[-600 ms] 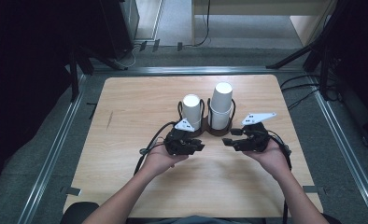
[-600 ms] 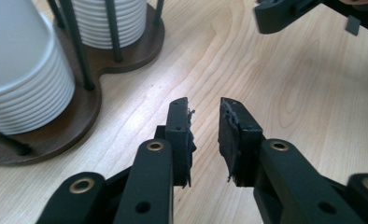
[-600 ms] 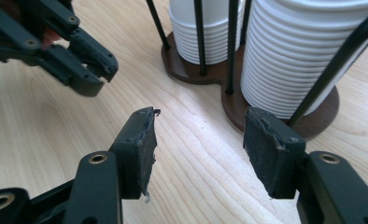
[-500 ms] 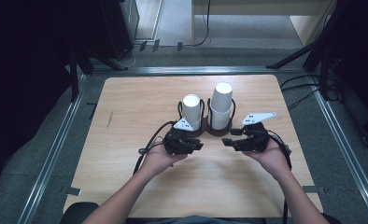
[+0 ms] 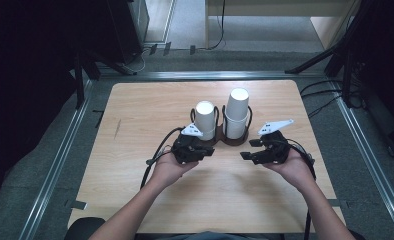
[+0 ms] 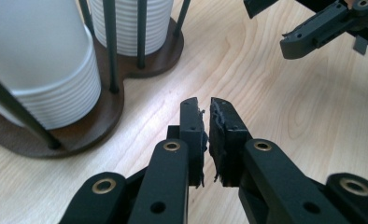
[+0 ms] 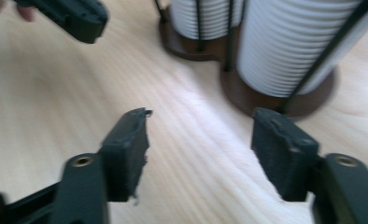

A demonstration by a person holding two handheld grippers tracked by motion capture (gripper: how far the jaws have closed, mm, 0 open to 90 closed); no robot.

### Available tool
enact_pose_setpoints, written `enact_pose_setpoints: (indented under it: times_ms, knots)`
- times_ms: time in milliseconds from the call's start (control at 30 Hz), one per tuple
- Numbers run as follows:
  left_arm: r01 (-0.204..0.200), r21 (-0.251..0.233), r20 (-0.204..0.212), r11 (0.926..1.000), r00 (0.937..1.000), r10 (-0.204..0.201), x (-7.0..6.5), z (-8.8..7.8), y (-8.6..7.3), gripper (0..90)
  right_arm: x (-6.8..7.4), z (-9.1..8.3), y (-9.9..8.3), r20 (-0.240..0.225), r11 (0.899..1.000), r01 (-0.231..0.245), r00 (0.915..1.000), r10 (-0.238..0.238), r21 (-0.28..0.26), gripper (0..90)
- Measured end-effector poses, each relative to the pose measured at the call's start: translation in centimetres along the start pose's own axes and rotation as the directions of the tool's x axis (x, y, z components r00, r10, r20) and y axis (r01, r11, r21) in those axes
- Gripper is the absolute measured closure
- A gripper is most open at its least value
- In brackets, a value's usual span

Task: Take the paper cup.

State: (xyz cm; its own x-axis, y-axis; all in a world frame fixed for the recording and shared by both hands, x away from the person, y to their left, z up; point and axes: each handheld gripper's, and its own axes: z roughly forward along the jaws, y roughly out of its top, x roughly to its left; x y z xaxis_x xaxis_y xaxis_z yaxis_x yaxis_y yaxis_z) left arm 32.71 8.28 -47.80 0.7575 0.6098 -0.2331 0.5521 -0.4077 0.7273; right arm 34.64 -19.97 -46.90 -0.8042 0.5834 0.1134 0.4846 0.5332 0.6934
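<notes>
Jaws on the left gripper (image 6: 205,116) are pressed almost together, with a thin crack between the two black pads and nothing in it. Jaws on the right gripper (image 7: 201,140) stand wide apart, with bare wood between them.

From the high view, the left gripper (image 5: 207,150) sits in the person's left hand (image 5: 171,167) near the middle of the wooden table (image 5: 135,165). The right gripper (image 5: 250,150) sits in the right hand (image 5: 296,167), a bit to the right. Both point at each other, and they are near but not touching.

Just past the grippers, on the far side, stands a brown cup holder (image 5: 224,137) with thin dark bars. It has two stacks of white paper cups turned upside down. The left cup stack (image 5: 205,119) is shorter. The right cup stack (image 5: 237,112) is taller. The left gripper is very close to the holder's near left side, and I cannot tell if it touches.

In the left gripper view, the cup stacks (image 6: 46,70) are cut off at the top. The right gripper view is blurry, and its cups (image 7: 294,46) are cut off too. Dark shapes sit around the table, too dim to make out.
</notes>
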Motion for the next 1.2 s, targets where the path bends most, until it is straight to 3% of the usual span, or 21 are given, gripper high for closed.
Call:
enact_pose_setpoints:
  times_ms: [133, 233, 267, 333, 600, 767, 900, 1067, 1200]
  knots:
    - [-0.016, 0.012, -0.02, 0.9998, 0.9997, 0.016, -0.8, 0.7, 0.2, 88.5, -0.6, -1.0, 0.5, -0.006, 0.999, -0.033, 0.9995, 0.033, -0.041, 33.3]
    - [-0.006, 0.017, -0.025, 0.9998, 0.9997, 0.006, -1.0, 0.9, 0.4, 89.5, -1.0, -1.6, 0.9, 0.007, 0.999, -0.02, 0.9998, 0.02, -0.04, 33.2]
    - [0.021, 0.005, -0.017, 0.9998, 0.9996, -0.021, -1.0, 1.0, 0.5, 89.6, -1.1, -1.8, 1.0, 0.009, 0.999, -0.02, 0.9998, 0.02, -0.038, 33.2]
    - [0.031, -0.005, -0.016, 0.9995, 0.9994, -0.031, -1.1, 1.1, 0.7, 89.7, -1.4, -2.2, 1.3, 0.009, 0.999, -0.024, 0.9997, 0.025, -0.048, 33.1]
    - [0.041, -0.024, -0.039, 0.9989, 0.9983, -0.042, -1.5, 1.7, 2.4, 89.7, -2.3, -3.2, 3.8, 0.061, 0.997, -0.023, 0.9977, 0.028, -0.078, 28.8]
    - [0.057, -0.034, -0.043, 0.9978, 0.9974, -0.058, -1.7, 1.9, 3.5, 89.7, -2.6, -3.8, 5.5, 0.036, 0.996, -0.02, 0.9991, 0.023, -0.091, 27.2]
    - [0.103, -0.051, -0.069, 0.9934, 0.9919, -0.107, -2.0, 2.4, 4.1, 89.7, -3.0, -3.9, 6.9, 0.03, 0.996, 0.001, 0.9995, 0.002, -0.084, 26.5]
    - [0.077, -0.053, -0.079, 0.9956, 0.9935, -0.081, -2.5, 3.1, 4.9, 89.7, -4.1, -4.3, 8.4, 0.026, 0.995, -0.011, 0.9996, 0.014, -0.095, 24.4]
    - [0.1, -0.093, -0.068, 0.9907, 0.992, -0.106, -2.4, 3.4, 5.8, 89.7, -4.6, -4.5, 9.6, 0.022, 0.995, -0.009, 0.9997, 0.012, -0.103, 24.1]
